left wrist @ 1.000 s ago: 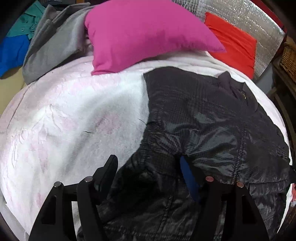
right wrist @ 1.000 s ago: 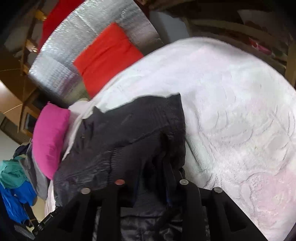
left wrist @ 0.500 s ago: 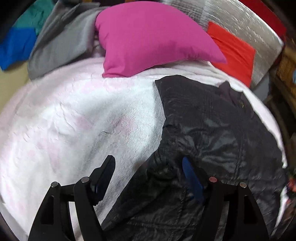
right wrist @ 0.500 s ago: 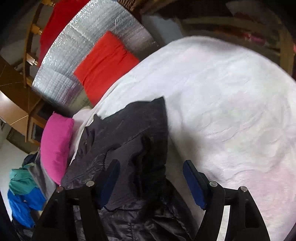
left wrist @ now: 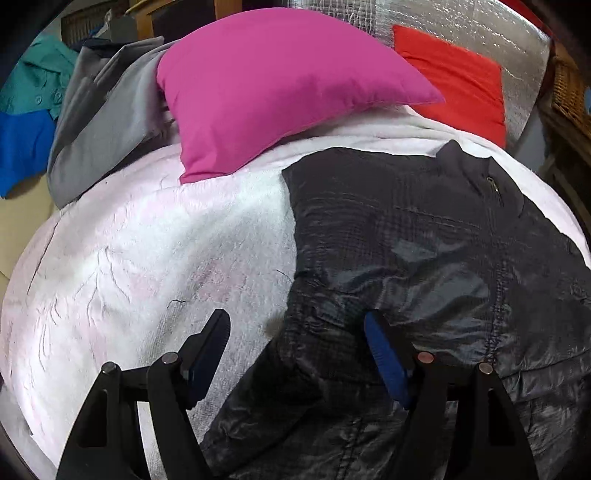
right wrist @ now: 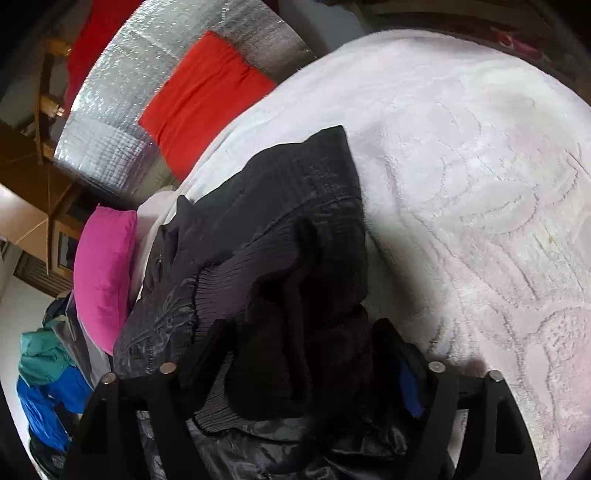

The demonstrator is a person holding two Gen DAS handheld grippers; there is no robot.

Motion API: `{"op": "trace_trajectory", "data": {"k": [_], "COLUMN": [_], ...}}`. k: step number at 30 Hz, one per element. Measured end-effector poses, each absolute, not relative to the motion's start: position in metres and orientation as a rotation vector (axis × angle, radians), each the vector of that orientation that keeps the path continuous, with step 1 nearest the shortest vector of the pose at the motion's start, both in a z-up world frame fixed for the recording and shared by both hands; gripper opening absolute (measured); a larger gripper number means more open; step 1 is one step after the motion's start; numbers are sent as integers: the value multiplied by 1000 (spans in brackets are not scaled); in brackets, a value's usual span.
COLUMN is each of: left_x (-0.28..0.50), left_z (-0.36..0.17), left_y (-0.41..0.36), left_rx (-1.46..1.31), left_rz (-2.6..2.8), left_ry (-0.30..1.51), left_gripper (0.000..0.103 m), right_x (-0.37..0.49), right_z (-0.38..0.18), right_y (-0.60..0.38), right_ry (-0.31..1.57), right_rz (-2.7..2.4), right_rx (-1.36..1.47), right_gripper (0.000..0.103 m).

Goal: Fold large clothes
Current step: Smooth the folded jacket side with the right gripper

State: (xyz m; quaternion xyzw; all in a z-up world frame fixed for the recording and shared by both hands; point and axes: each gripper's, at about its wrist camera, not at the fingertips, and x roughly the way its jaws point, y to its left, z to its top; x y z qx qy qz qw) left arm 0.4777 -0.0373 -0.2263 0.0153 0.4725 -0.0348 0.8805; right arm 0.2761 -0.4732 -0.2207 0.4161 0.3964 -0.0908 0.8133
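A black quilted jacket [left wrist: 424, 266] lies spread on the white blanket [left wrist: 147, 258], its collar toward the far right. My left gripper [left wrist: 295, 328] is open over the jacket's left edge, one fingertip above the blanket and the other over the shiny fabric. In the right wrist view, a bunched sleeve and ribbed cuff of the jacket [right wrist: 288, 229] are heaped up. My right gripper [right wrist: 301, 328] straddles this heap with its jaws opening. Dark fabric lies between its fingers, and the pads do not press on it.
A pink pillow [left wrist: 280, 81] and a red cushion [left wrist: 454, 81] rest at the head of the bed against a silver quilted panel [left wrist: 461, 29]. Grey, teal and blue clothes [left wrist: 92, 122] are piled at the far left. White blanket [right wrist: 480, 166] stretches to the right of the jacket.
My right gripper was shut on the jacket's bunched fabric, has let it go and opened wide, and has sunk down over the heap. My left gripper stays open and has shifted slightly sideways.
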Motion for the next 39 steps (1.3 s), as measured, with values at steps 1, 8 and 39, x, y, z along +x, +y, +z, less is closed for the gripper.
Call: {"op": "trace_trajectory", "data": {"k": [1,8,39], "left_x": [477,469,445], "left_z": [-226,-217,-172], "left_y": [-39,-47,-37], "left_rx": [40,129,163], "left_rz": [-69,-42,11], "left_ry": [978,893,658], "left_gripper": [76,76,76], "right_x": [278,279,280], "right_z": [-220,-212,-178], "right_y": [-471,-468,-480], "right_ry": [861,846,682], "right_rz": [-194,-216,-320], "right_rx": [865,829,817], "right_gripper": [84,66,81]}}
